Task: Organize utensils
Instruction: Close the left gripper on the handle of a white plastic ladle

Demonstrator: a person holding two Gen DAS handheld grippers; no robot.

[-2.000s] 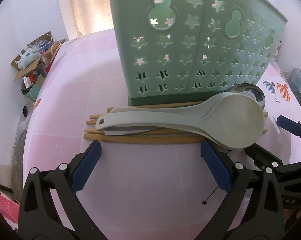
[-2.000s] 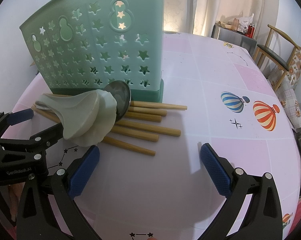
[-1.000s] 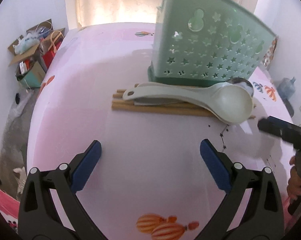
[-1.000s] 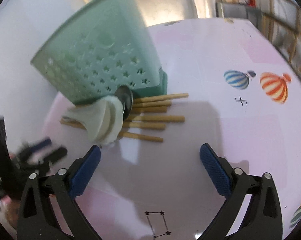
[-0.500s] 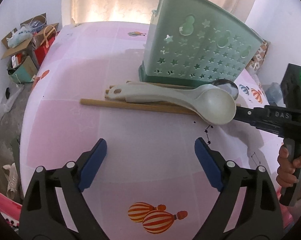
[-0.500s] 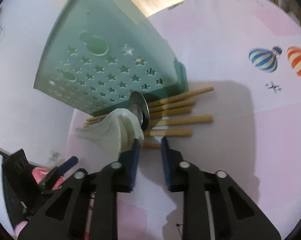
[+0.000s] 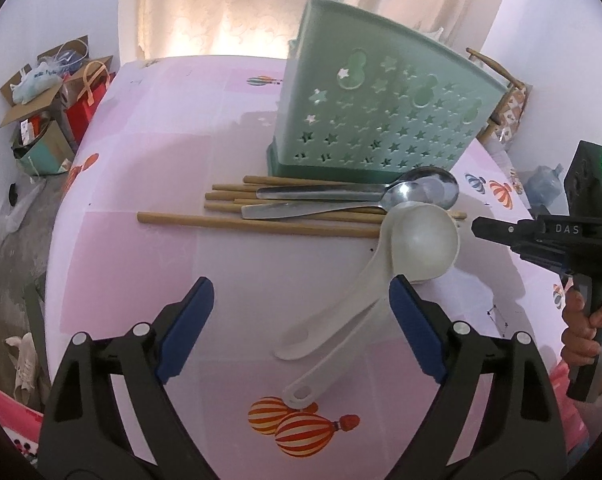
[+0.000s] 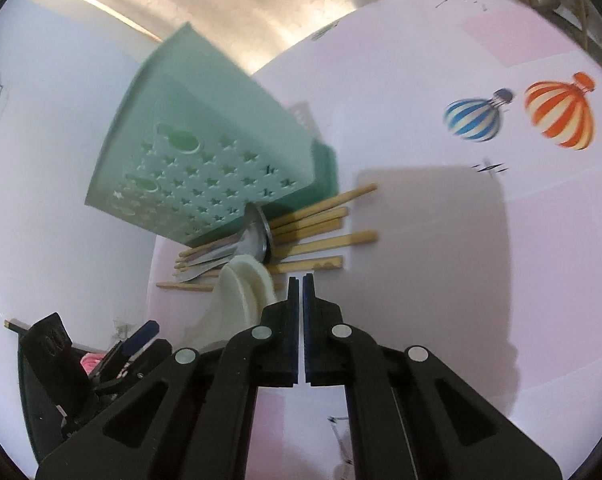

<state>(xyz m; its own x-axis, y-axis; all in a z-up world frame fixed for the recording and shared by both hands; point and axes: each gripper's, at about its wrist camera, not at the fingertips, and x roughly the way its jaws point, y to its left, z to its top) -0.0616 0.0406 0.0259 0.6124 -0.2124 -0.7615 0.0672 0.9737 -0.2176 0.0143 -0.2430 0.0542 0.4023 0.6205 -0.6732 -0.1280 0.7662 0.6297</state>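
Two white plastic ladles (image 7: 381, 292) lie nested between the fingers of your left gripper (image 7: 301, 324), which is spread wide and grips nothing. Their handles run diagonally: the handle ends point toward the near table edge, close to the printed balloon (image 7: 297, 428), and the bowls (image 7: 421, 246) sit up and to the right, touching the bundle of chopsticks (image 7: 257, 224). The long axis therefore crosses your finger gap at an angle, not squarely. The right-hand pad (image 7: 415, 330) already sits just beside the handles; the left-hand pad (image 7: 185, 328) is well apart from them.

Further back, two metal spoons (image 7: 341, 200) rest on the chopsticks, parallel to the front of the green caddy (image 7: 381, 120), which stands toward the far table edge.

Your right gripper (image 8: 301, 292) is clenched on nothing and hangs just right of the bowls. The left gripper is judged better placed for the handles: shift it right and rotate it to square the pads across the handle axis before closing.
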